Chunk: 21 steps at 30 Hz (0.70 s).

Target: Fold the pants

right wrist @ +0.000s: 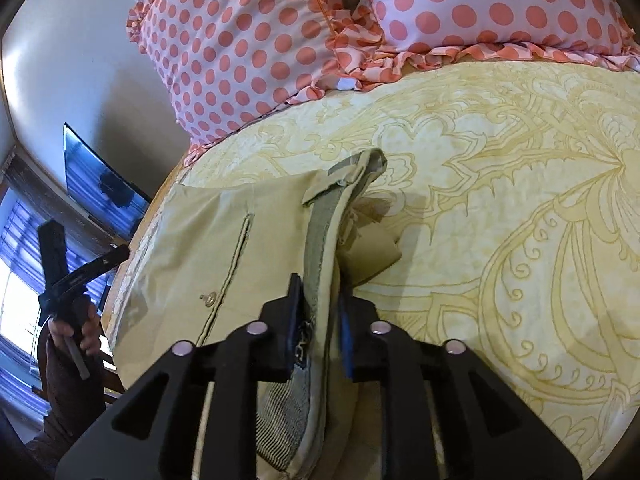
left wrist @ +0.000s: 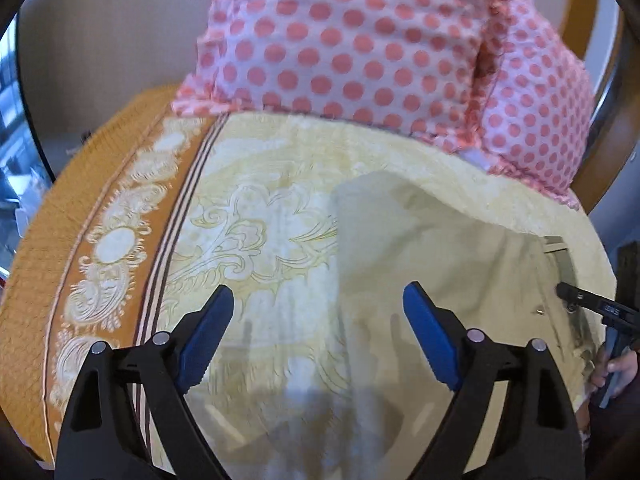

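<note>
Right wrist view: the right hand-held gripper [right wrist: 320, 304] is clenched on the waistband [right wrist: 324, 240] of the khaki pants [right wrist: 188, 248], its blue pads pinching the band from both sides so that the band stands up on edge between them. The rest of the pants lies spread on the bed [right wrist: 500, 208] to the left of the band, with a button [right wrist: 209, 299] and a pocket seam facing up. The bed carries a pale yellow cover with a scrolled pattern. Two pink pillows with coral dots [right wrist: 248, 52] lean at the head of the bed, beyond the pants. At the left edge, a hand [right wrist: 76, 332] grips the handle of the other tool, off the side of the bed, in front of a window.

In the left wrist view, the left hand-held gripper [left wrist: 318, 320] is released: its blue fingers [left wrist: 208, 328] stand wide apart with nothing between them, held above the bed cover [left wrist: 260, 232]. The pants [left wrist: 460, 248] lie just to the right of it, flat on the cover, and only the right finger overlaps the cloth in the picture; whether it touches I cannot tell. An orange border [left wrist: 120, 248] runs down the cover's left side. The right tool [left wrist: 592, 304] reaches in from the right edge at the waistband.
</note>
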### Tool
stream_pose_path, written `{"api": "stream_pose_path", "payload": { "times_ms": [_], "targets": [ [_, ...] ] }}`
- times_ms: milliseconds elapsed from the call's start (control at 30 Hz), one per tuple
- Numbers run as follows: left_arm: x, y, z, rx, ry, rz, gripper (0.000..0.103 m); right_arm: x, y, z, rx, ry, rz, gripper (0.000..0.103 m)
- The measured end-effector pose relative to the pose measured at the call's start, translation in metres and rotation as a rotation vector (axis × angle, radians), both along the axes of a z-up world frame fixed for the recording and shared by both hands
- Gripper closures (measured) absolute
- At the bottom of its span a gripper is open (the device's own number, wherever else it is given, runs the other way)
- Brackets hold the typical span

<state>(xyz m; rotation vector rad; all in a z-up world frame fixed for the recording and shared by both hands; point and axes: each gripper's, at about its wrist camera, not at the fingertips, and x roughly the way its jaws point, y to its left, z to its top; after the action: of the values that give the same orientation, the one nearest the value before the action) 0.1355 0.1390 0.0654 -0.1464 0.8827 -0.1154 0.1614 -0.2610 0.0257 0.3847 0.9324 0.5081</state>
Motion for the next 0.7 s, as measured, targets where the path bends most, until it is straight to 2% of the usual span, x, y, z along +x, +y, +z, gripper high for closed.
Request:
{"api": "stream_pose_path", "payload": {
  "times_ms": [67, 200, 300, 367, 433, 500, 533, 567, 633, 700],
  "targets": [
    [0.015, -0.002, -0.011, -0.05, 0.059, -0.039, 0.017, 0.002, -0.002, -0.002, 0.014, 0.009, -0.007, 0.079],
    [0.029, -0.021, -0.024, -0.097, 0.12, -0.107, 0.017, 0.002, -0.004, -0.004, 0.043, 0.014, -0.01, 0.076],
    [0.03, -0.034, -0.026, -0.089, 0.115, -0.135, 0.017, 0.003, -0.005, -0.005, 0.064, 0.015, 0.0, 0.076],
    [0.031, -0.042, -0.026, -0.112, 0.119, -0.162, 0.018, 0.004, -0.009, -0.007, 0.091, 0.026, 0.004, 0.076],
    [0.03, -0.048, -0.026, -0.108, 0.114, -0.178, 0.023, 0.005, -0.01, -0.007, 0.094, 0.027, 0.012, 0.083],
    [0.031, -0.05, -0.025, -0.115, 0.107, -0.176, 0.042, 0.005, -0.009, -0.007, 0.101, 0.023, 0.027, 0.09],
    [0.029, -0.049, -0.023, -0.126, 0.097, -0.169, 0.056, 0.004, -0.009, -0.006, 0.105, 0.02, 0.032, 0.091],
    [0.029, -0.046, -0.021, -0.131, 0.091, -0.17, 0.077, 0.004, -0.009, -0.005, 0.107, 0.019, 0.033, 0.092],
    [0.027, -0.042, -0.015, -0.145, 0.077, -0.176, 0.094, 0.006, -0.01, -0.003, 0.121, 0.023, 0.036, 0.092],
    [0.029, -0.045, -0.01, -0.128, 0.062, -0.18, 0.095, 0.011, -0.012, -0.002, 0.142, 0.032, 0.037, 0.092]
  ]
}}
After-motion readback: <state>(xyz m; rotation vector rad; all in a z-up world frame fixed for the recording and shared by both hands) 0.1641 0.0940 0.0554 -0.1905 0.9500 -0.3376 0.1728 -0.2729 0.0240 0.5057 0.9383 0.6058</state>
